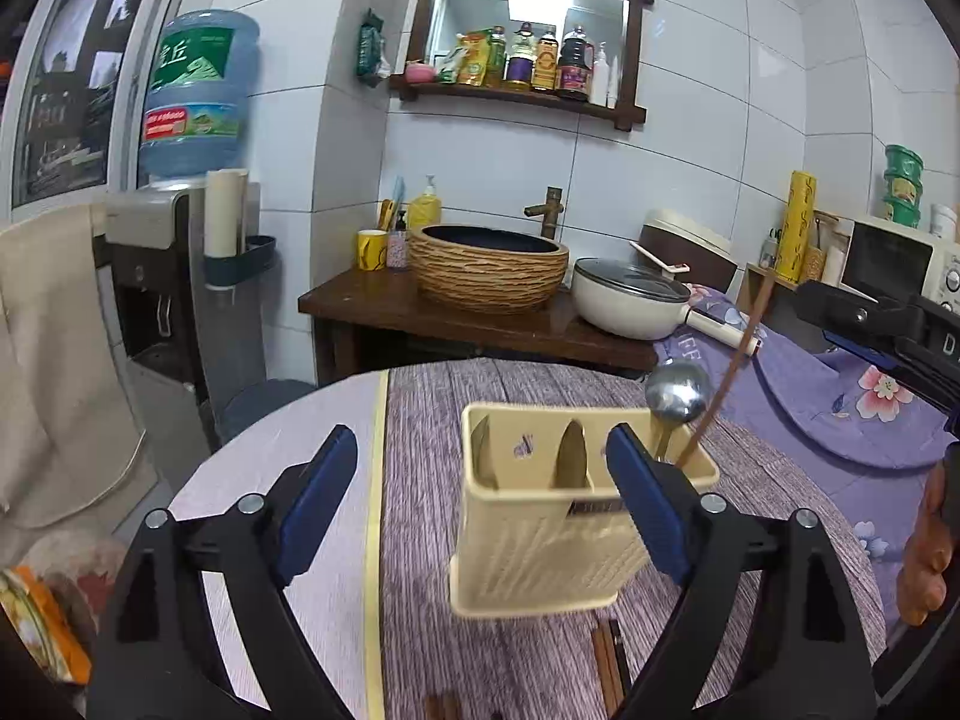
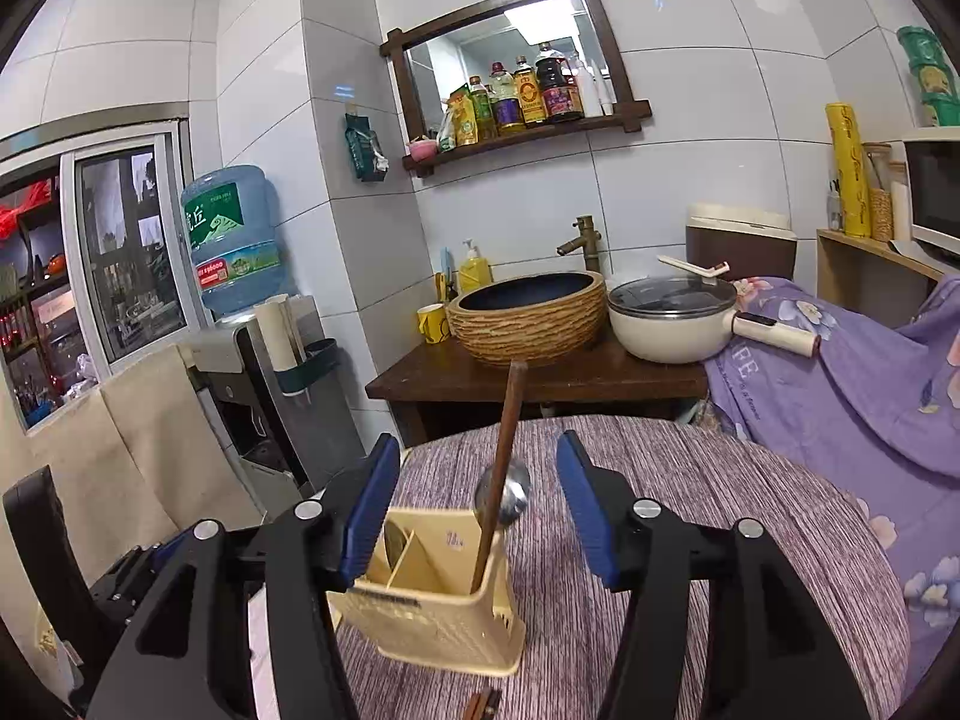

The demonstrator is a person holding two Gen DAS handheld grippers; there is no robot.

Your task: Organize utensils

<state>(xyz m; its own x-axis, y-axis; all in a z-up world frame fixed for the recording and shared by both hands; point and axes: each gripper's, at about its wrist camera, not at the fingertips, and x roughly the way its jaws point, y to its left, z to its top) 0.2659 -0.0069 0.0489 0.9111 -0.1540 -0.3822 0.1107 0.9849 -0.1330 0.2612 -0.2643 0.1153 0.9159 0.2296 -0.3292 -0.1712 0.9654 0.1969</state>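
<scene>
Left wrist view, left gripper [image 1: 480, 498] jaws wide apart, holding nothing, cream plastic utensil holder [image 1: 540, 546] on the purple striped tablecloth [image 1: 420, 480], shiny metal ladle [image 1: 677, 395] and brown wooden stick [image 1: 729, 369] inside, right wrist view, right gripper [image 2: 477, 516] let go, jaws apart, stick between them untouched.

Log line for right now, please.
left gripper: open, empty | right gripper: open, empty | holder: upright, contains ladle, brown stick | chopsticks: on table
</scene>
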